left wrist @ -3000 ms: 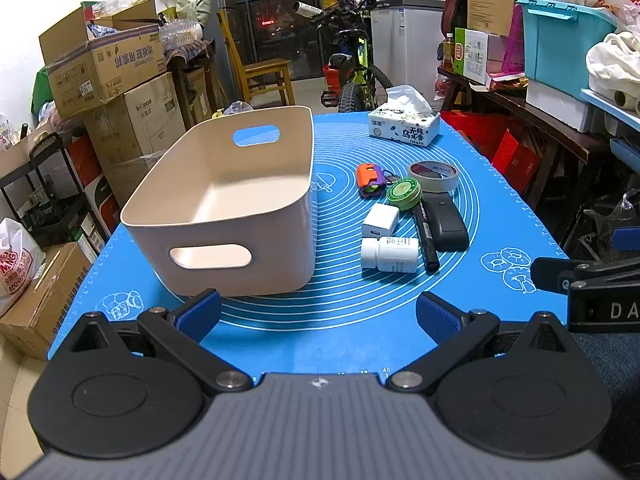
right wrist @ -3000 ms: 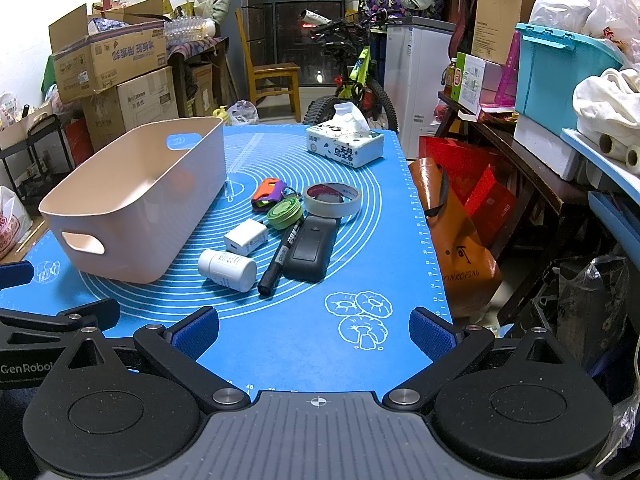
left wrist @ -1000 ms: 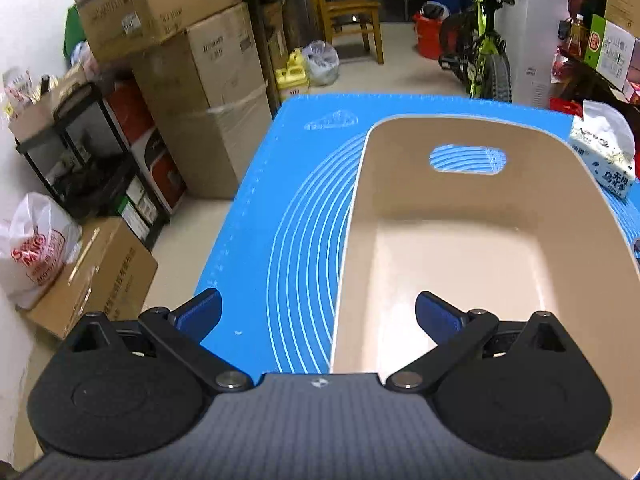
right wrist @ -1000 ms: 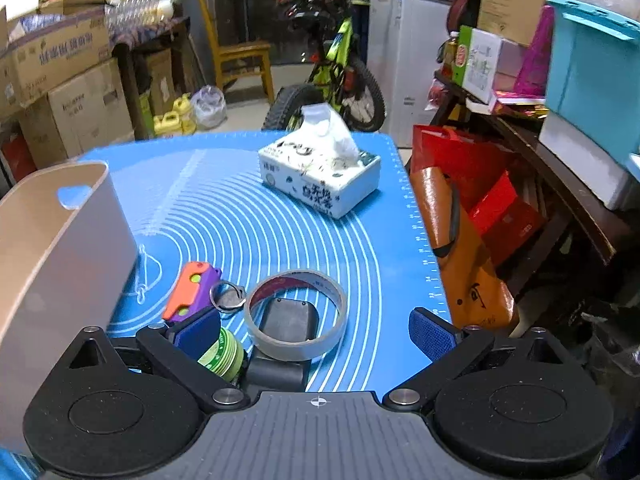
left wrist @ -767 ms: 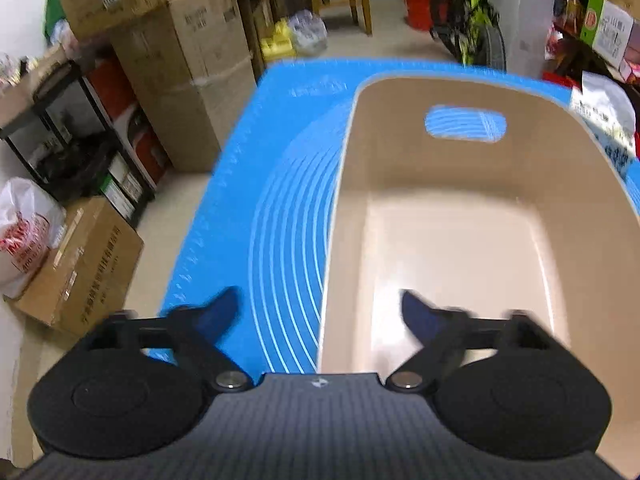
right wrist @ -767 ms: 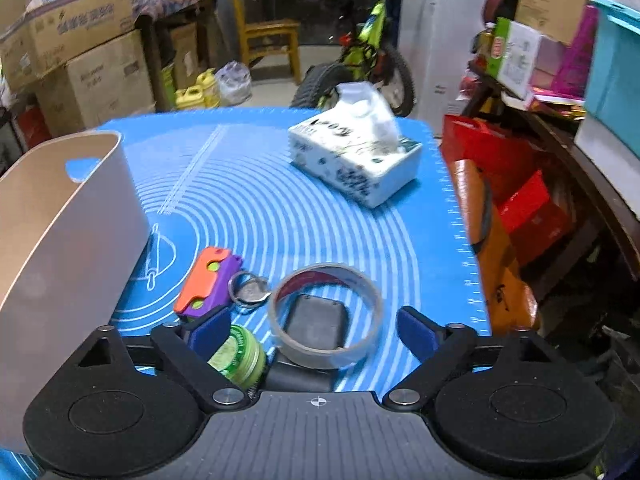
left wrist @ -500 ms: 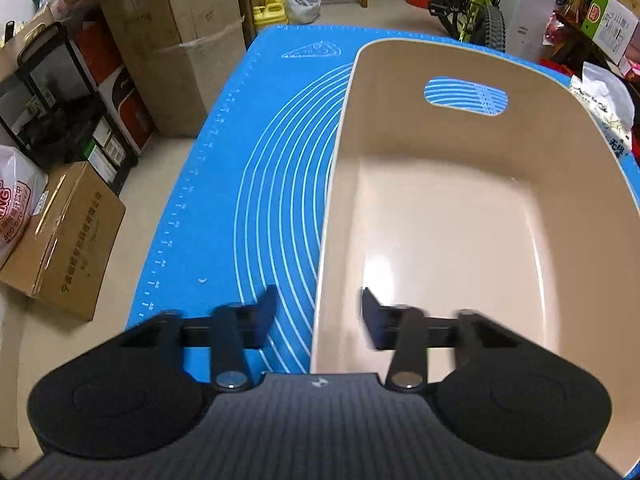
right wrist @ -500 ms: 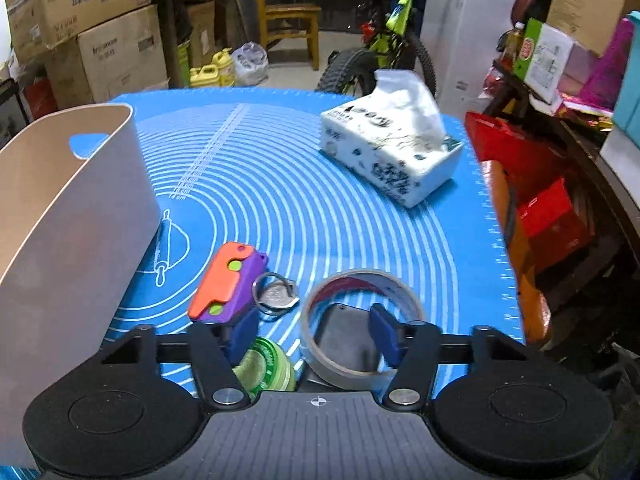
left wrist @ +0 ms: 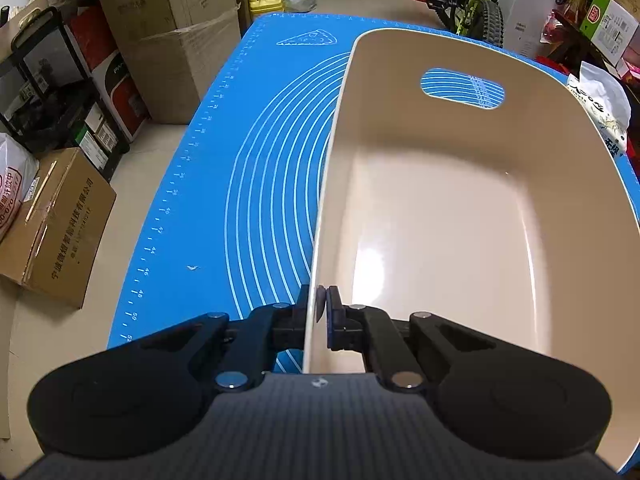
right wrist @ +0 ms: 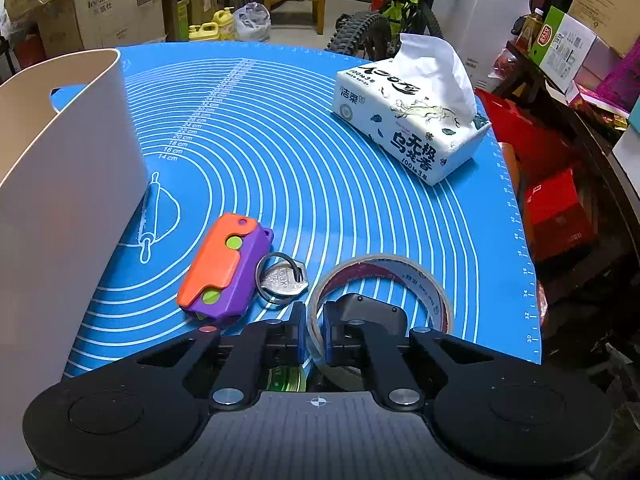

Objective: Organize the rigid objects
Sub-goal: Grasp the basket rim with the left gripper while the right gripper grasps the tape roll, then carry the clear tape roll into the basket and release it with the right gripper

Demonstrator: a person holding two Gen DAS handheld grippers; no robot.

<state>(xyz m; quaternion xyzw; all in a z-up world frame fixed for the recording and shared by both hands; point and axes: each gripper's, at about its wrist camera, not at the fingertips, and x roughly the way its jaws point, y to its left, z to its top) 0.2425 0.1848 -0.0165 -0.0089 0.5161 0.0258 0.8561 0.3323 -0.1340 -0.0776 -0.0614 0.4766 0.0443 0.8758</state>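
- The blue mat [right wrist: 320,152] covers the counter and carries everything.
- The beige bin [left wrist: 460,208] stands on the mat's left part, with nothing inside.
- The left gripper [left wrist: 322,312] has its jaws clamped on the bin's near left wall, one finger outside, one inside.
- The right gripper [right wrist: 315,334] has its jaws clamped on the near rim of the tape roll [right wrist: 400,276].
- A tissue pack [right wrist: 408,120] lies at the far right of the mat.
- A black device [right wrist: 368,308] sits inside the tape ring.
- An orange-and-purple toy [right wrist: 224,264] lies between bin and tape, a key ring [right wrist: 282,278] touching it.
- A green tin [right wrist: 286,378] shows partly under the right gripper.
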